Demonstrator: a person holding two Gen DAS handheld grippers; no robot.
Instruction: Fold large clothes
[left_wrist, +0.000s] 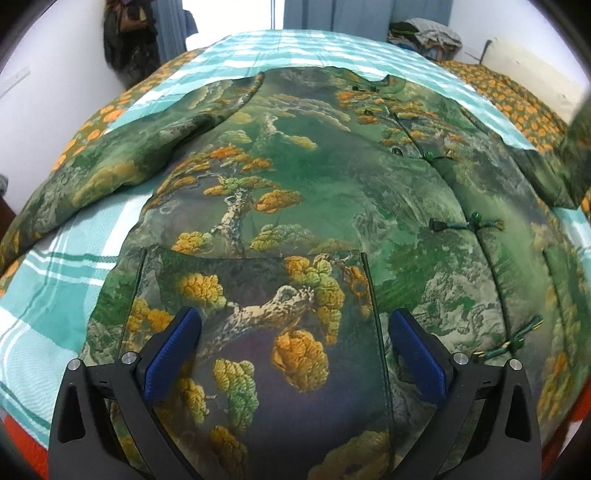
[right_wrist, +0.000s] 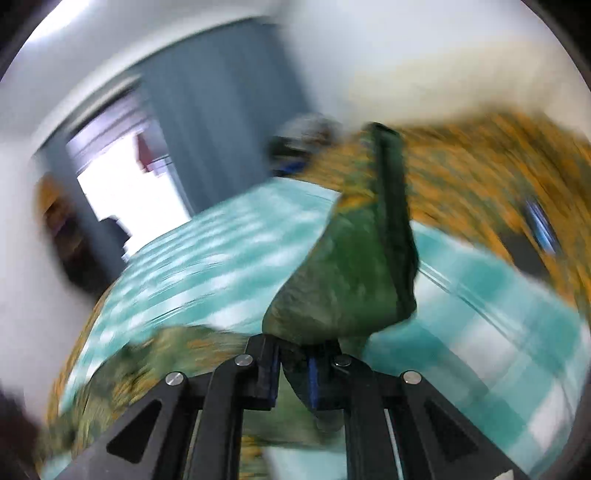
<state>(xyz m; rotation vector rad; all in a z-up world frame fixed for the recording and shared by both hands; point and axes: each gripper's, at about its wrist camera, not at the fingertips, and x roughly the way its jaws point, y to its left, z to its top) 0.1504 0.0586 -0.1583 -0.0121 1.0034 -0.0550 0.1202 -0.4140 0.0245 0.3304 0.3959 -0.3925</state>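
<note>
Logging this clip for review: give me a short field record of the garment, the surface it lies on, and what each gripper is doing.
garment: green padded jacket with pine-tree print, spread front-up
closures: knotted frog fasteners down the front
surface: teal checked bedspread
left sleeve side: sleeve lying out flat on the bed
left gripper: open, jaws wide apart above the lower front, holding nothing
right gripper: shut on a fold of jacket fabric, lifted off the bed
image quality: right wrist view is motion-blurred

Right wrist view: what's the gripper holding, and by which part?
The right gripper is shut on the green landscape-print padded jacket, apparently at a sleeve end; blur hides the exact spot. The left gripper holds nothing.
</note>
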